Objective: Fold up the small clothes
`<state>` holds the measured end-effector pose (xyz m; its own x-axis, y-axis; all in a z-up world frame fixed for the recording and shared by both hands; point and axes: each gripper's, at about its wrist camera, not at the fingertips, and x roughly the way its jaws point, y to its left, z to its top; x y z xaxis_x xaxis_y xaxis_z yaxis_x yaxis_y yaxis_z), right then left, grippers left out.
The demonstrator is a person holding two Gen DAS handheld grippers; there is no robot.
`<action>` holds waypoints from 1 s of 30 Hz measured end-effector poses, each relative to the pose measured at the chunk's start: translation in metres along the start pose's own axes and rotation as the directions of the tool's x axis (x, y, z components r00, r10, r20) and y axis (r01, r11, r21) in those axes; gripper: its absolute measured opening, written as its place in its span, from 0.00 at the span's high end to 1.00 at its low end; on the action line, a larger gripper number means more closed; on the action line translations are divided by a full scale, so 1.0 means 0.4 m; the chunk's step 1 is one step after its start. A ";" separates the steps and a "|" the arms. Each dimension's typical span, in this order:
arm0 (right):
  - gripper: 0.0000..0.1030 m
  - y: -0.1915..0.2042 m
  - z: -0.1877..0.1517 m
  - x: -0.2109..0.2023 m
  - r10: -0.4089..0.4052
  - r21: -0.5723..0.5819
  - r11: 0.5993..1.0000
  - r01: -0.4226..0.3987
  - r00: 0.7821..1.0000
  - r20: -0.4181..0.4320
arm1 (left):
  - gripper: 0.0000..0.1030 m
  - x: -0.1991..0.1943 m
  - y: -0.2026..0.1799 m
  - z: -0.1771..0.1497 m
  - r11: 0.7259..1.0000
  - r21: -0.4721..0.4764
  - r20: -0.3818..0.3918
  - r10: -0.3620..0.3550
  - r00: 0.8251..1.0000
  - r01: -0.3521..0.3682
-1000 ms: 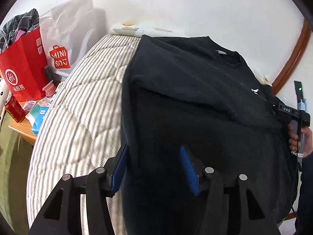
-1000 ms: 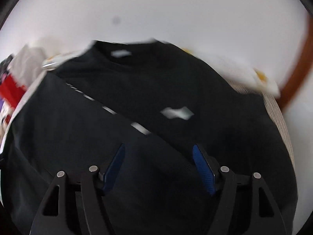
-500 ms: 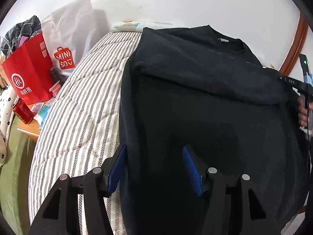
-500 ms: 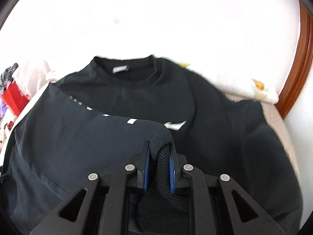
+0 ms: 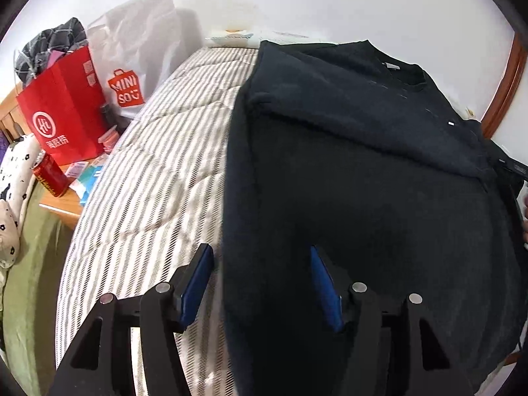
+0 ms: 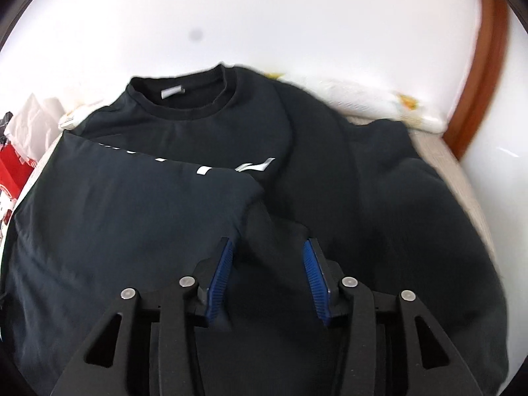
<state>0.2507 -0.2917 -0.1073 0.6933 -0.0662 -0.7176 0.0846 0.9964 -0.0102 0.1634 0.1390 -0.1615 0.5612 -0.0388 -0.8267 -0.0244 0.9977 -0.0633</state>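
Observation:
A black sweatshirt (image 5: 379, 198) lies flat on the striped mattress (image 5: 158, 171), collar at the far end. Its left sleeve is folded across the chest (image 6: 138, 198), the cuff end lying between my right fingers. My left gripper (image 5: 260, 257) is open over the sweatshirt's left edge, one finger over the mattress, one over the cloth. My right gripper (image 6: 267, 250) is open, its blue pads either side of the sleeve cuff. The right gripper's body also shows at the right edge of the left wrist view (image 5: 514, 168).
A red paper bag (image 5: 62, 112), a white Miniso bag (image 5: 132, 66) and a red can (image 5: 49, 175) stand on a side table left of the bed. A white pillow (image 6: 379, 105) lies at the head. A wooden door frame (image 6: 485, 62) is at the right.
My right gripper, shut on the sleeve cuff half a second ago, has opened and let the sleeve lie on the chest. My left gripper has stayed open and drawn back slightly.

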 end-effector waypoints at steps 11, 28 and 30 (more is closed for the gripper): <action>0.32 -0.340 -0.232 -0.173 -0.279 0.143 0.949 0.282 0.959 -0.042 | 0.44 -0.042 -0.006 -0.022 0.997 -0.020 0.011 -0.068 0.998 0.068; 0.79 -0.527 -0.366 -0.161 -0.287 0.266 0.914 0.306 0.952 -0.109 | 0.42 -0.042 -0.055 0.006 0.996 -0.056 -0.021 -0.071 0.997 0.070; 0.90 -0.521 -0.351 -0.158 -0.316 0.254 0.908 0.334 0.943 -0.107 | 0.42 -0.039 -0.052 0.011 0.997 -0.050 -0.027 -0.060 0.998 0.059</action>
<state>0.0886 -0.4876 -0.1578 0.5500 -0.3718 -0.7478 0.4899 0.8688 -0.0718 0.1587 0.1191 -0.1448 0.5392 -0.1003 -0.8362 -0.0324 0.9897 -0.1396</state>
